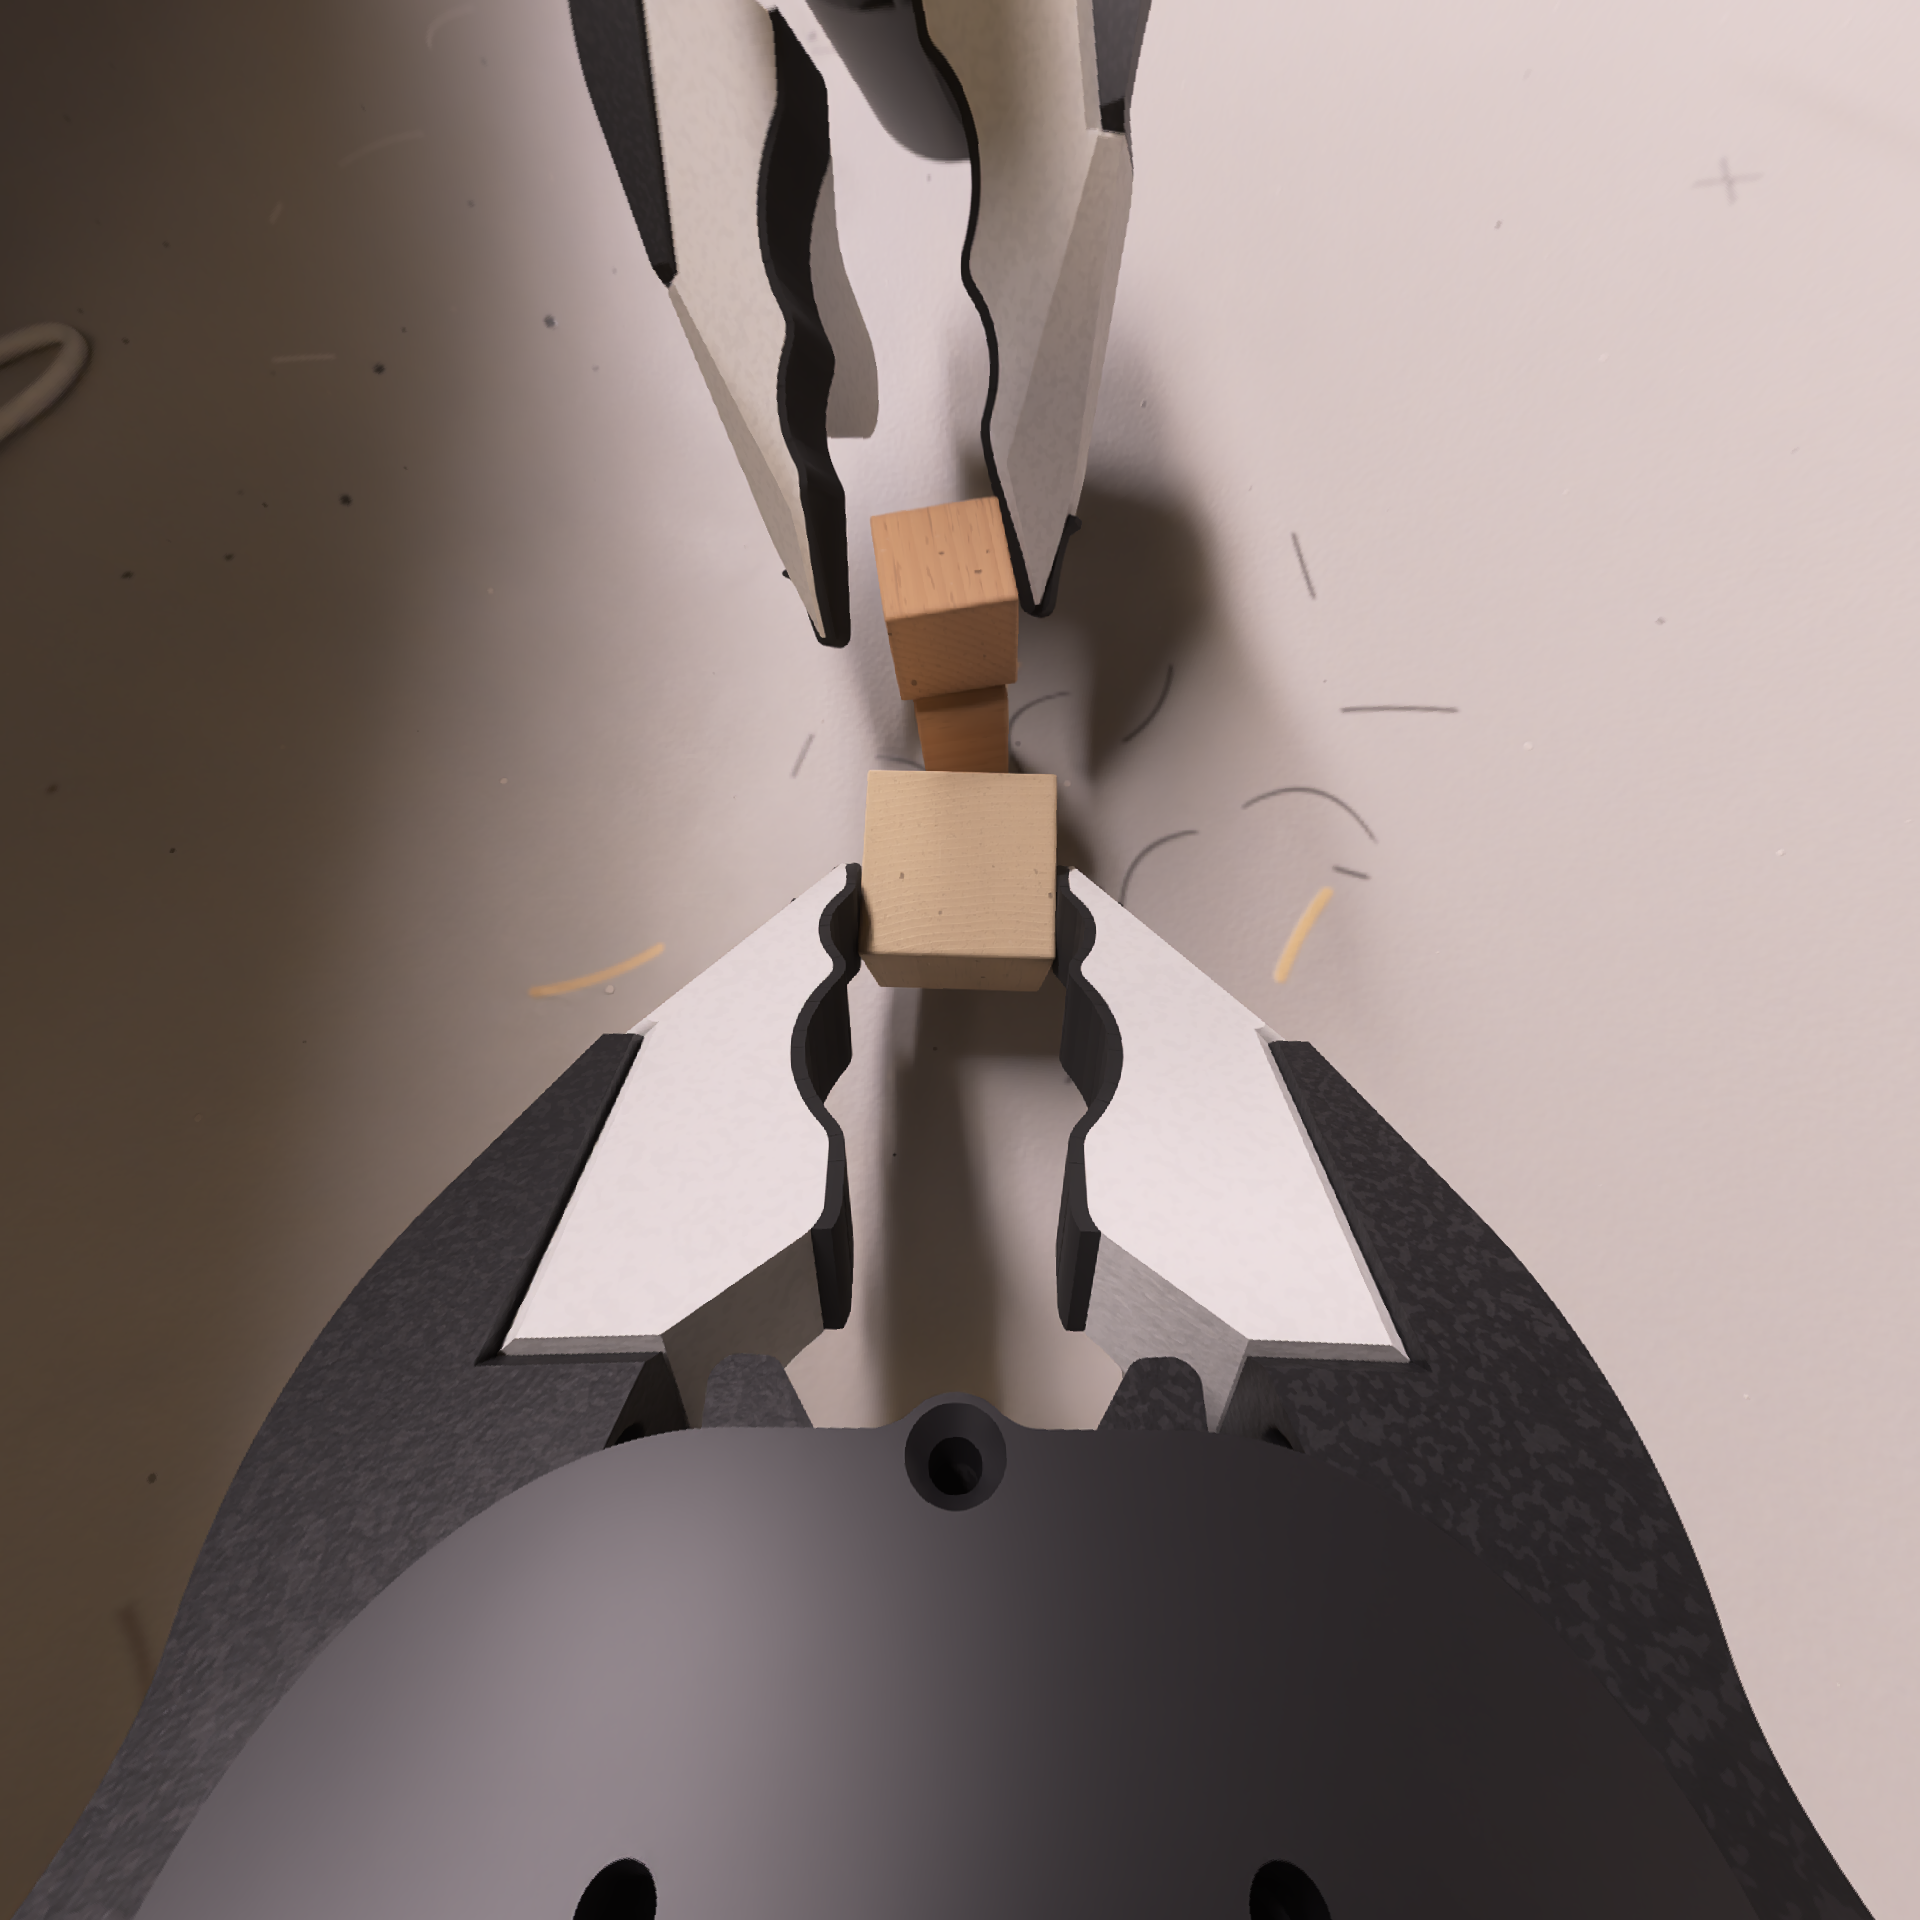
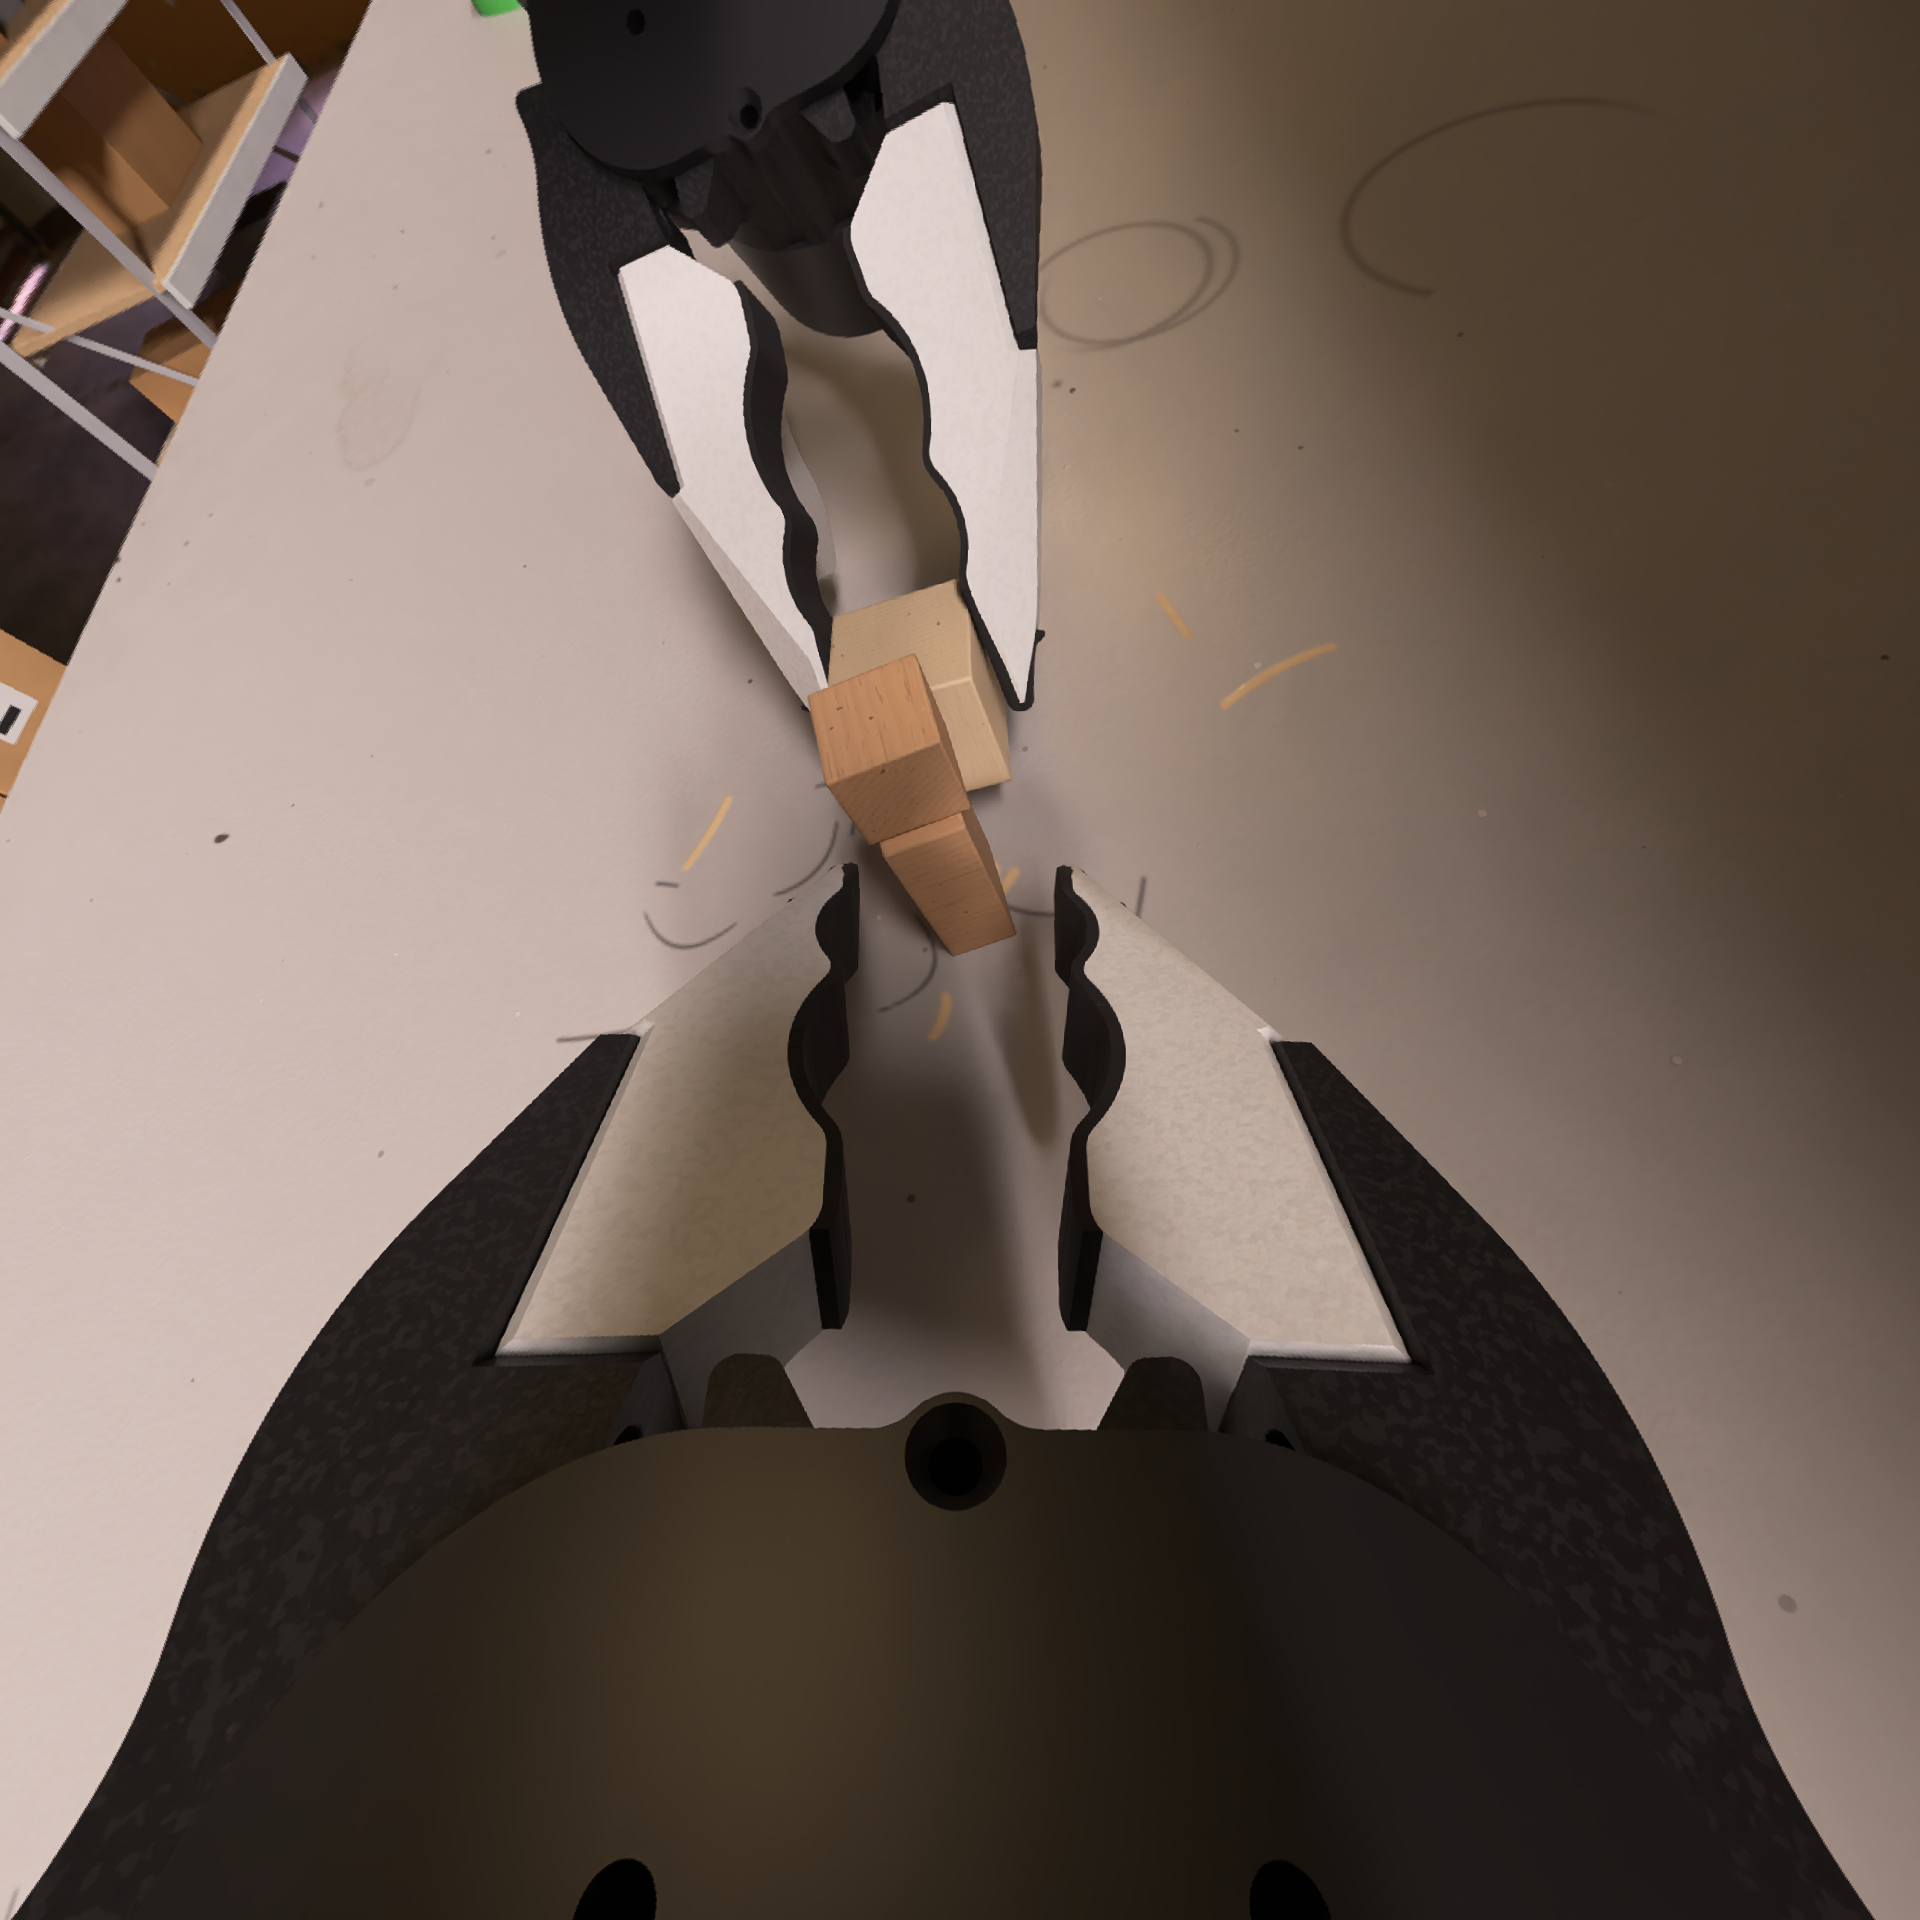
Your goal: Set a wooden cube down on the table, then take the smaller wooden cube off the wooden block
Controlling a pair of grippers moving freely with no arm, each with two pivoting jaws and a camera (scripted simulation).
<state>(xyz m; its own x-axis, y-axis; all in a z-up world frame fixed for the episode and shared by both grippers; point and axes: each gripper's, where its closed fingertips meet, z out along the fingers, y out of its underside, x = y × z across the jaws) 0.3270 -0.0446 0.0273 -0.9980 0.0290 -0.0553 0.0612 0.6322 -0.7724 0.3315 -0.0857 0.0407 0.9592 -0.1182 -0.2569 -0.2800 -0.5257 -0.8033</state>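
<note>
My left gripper (image 1: 958, 904) is shut on a pale wooden cube (image 1: 961, 894), held at its fingertips low over the table; I cannot tell whether the cube touches the table. Just beyond it, a smaller, darker wooden cube (image 1: 945, 597) sits on a narrow upright wooden block (image 1: 966, 732). My right gripper (image 1: 935, 613) comes down from above, open, with its fingertips on either side of the smaller cube. In the right wrist view, the right gripper (image 2: 958, 883) is open, with the block (image 2: 951, 883), the smaller cube (image 2: 883, 748) and the pale cube (image 2: 940, 649) ahead.
The table (image 2: 416, 831) is pale, with pencil marks and thin wood shavings (image 2: 1273, 670). Its edge runs along the left of the right wrist view, with shelving and cardboard boxes (image 2: 125, 156) beyond. A loop of cord (image 1: 42, 384) lies far left.
</note>
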